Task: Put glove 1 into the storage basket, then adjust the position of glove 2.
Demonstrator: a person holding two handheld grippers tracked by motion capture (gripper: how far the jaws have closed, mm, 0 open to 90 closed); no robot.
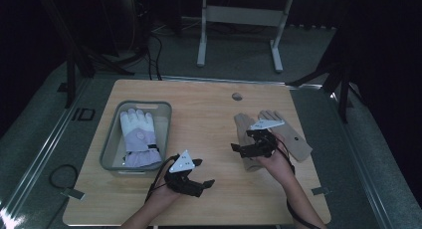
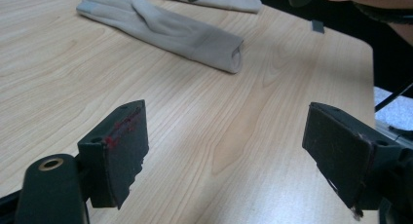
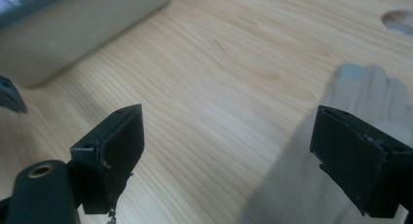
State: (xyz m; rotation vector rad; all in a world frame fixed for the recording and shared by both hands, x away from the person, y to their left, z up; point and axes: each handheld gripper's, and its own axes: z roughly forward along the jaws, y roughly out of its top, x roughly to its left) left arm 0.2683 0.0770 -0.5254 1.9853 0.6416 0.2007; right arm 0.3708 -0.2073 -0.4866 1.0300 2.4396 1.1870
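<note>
Two beige gloves lie flat on the right half of the wooden table, one beside the other. My right gripper hovers over the nearer glove's left edge, jaws wide and empty; in the right gripper view that glove's fingers lie just beyond the right jaw. My left gripper stands open near the front of the table, between the basket and the gloves. In the left gripper view nothing sits between the jaws, and a beige glove lies farther off on the wood.
A grey basket at the left holds a white and lavender winter glove; its wall is in the right gripper view. A round hole marks the table's far side. Bare wood lies between basket and gloves.
</note>
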